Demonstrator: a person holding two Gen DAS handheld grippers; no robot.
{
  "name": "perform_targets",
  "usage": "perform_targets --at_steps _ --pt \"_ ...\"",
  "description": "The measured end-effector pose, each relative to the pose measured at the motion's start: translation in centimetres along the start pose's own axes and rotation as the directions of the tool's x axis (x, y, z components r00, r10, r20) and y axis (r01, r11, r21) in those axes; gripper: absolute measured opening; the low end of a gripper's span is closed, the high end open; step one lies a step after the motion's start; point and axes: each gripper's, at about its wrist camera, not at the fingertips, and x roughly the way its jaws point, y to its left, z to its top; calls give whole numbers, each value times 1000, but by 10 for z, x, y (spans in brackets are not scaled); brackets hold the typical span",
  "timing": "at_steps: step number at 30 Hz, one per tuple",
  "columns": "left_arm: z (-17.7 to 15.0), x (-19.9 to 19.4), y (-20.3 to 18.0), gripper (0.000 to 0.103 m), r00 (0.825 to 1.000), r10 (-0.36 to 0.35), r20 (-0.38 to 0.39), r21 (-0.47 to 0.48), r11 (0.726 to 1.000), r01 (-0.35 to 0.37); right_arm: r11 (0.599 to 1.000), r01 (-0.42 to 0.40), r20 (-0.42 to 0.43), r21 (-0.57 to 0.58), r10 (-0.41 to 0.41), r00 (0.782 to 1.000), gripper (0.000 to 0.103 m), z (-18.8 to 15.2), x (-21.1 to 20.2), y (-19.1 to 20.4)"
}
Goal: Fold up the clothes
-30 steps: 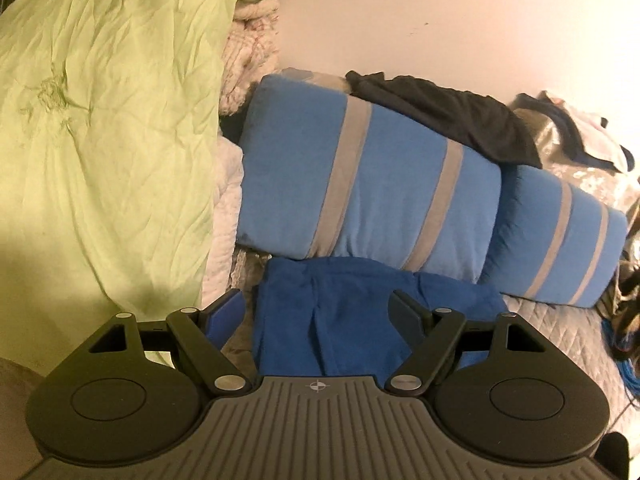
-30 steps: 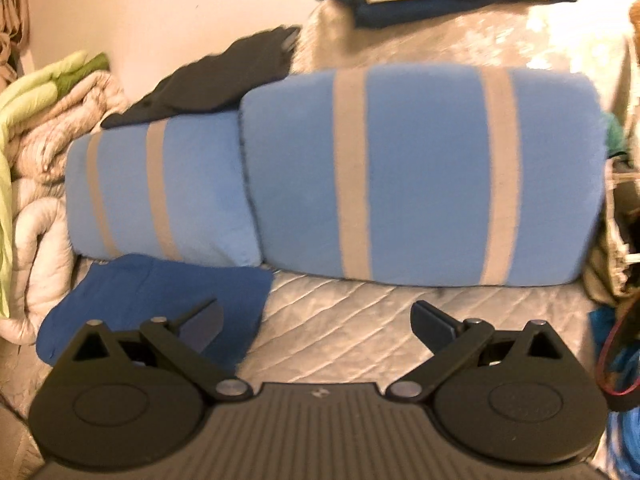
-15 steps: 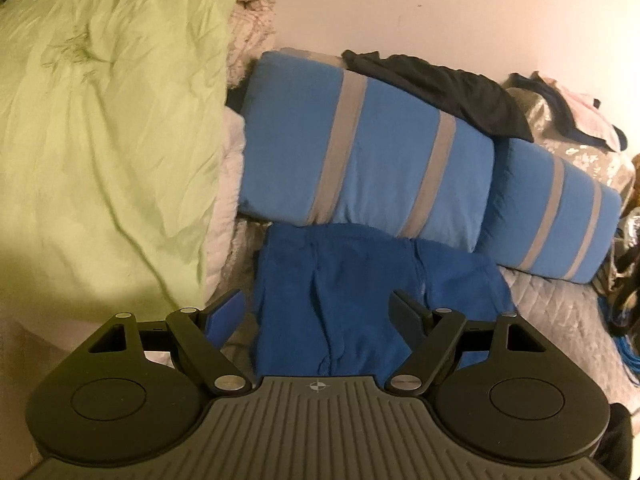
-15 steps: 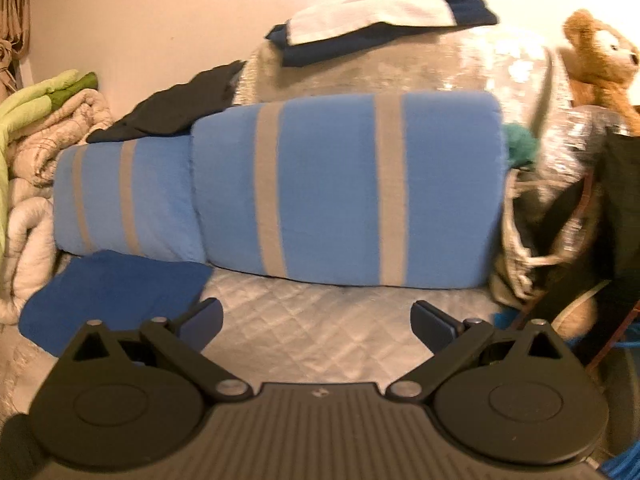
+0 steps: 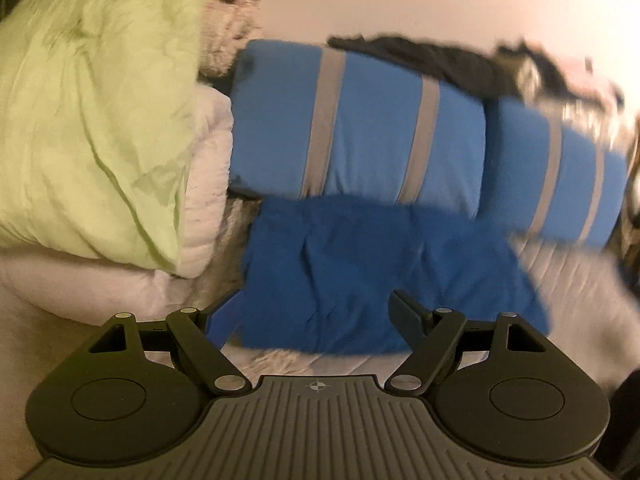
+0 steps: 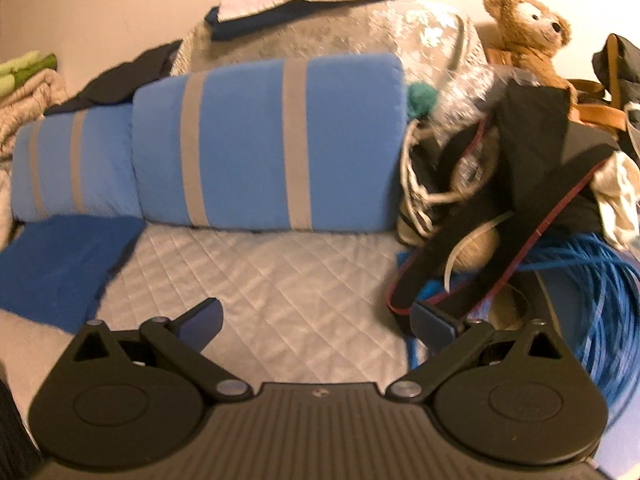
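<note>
A folded dark blue garment [image 5: 372, 272] lies flat on the bed against the blue striped pillows [image 5: 360, 128]. It also shows at the left in the right wrist view [image 6: 60, 264]. My left gripper [image 5: 314, 314] is open and empty, just in front of the garment's near edge. My right gripper [image 6: 318, 320] is open and empty over the grey quilted bed cover [image 6: 272, 280], to the right of the garment. A black garment [image 6: 516, 200] with a red edge lies in a pile at the right.
A green duvet [image 5: 92, 112] and pale blankets [image 5: 204, 168] are heaped at the left. A black cloth [image 5: 432, 56] lies on the pillows. A teddy bear [image 6: 528, 36], a silver cushion [image 6: 360, 32] and coiled blue cable [image 6: 592, 292] crowd the right side.
Both grippers have pulled back from the pillows. The left view now shows the whole blue garment. The right gripper has swung right, bringing the black garment, teddy bear and cable into view.
</note>
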Motion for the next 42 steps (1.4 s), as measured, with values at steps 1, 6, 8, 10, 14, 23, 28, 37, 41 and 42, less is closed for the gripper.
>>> perform_targets --at_steps 1,6,8,10,14,23,28,37,41,42 --pt "-7 1 -5 79 1000 10 -6 31 999 -10 1000 6 -6 -3 -6 1000 103 -6 -2 -3" --pt "-36 1 -20 79 999 -4 -33 92 996 7 999 20 -38 -38 -22 999 103 -35 -13 -12" --pt "-47 2 -20 79 999 -26 -42 83 996 29 998 21 -55 -62 -25 998 103 -47 -16 -14" --pt "-57 7 -18 79 998 -28 -65 74 997 32 994 16 -83 -112 -25 996 103 -60 -17 -13" --pt "-79 24 -12 79 992 -9 -127 56 998 17 987 0 -141 -162 -23 990 103 -84 -11 -11" --pt "-99 58 -14 79 985 -6 -173 16 1000 9 991 15 -200 -131 -41 979 103 -118 20 -4" --pt "-105 79 -24 79 984 -13 -179 -8 1000 12 996 38 -196 -80 -53 979 103 -123 37 0" --pt "-117 118 -51 79 980 -11 -201 25 1000 16 997 50 -210 -63 -62 976 103 -133 69 19" --pt "-122 137 -60 79 974 -2 -228 43 999 12 998 37 -236 -56 -50 970 103 -140 85 27" --pt "-124 142 -61 79 971 0 -239 43 999 11 998 37 -244 -58 -50 969 103 -142 89 29"
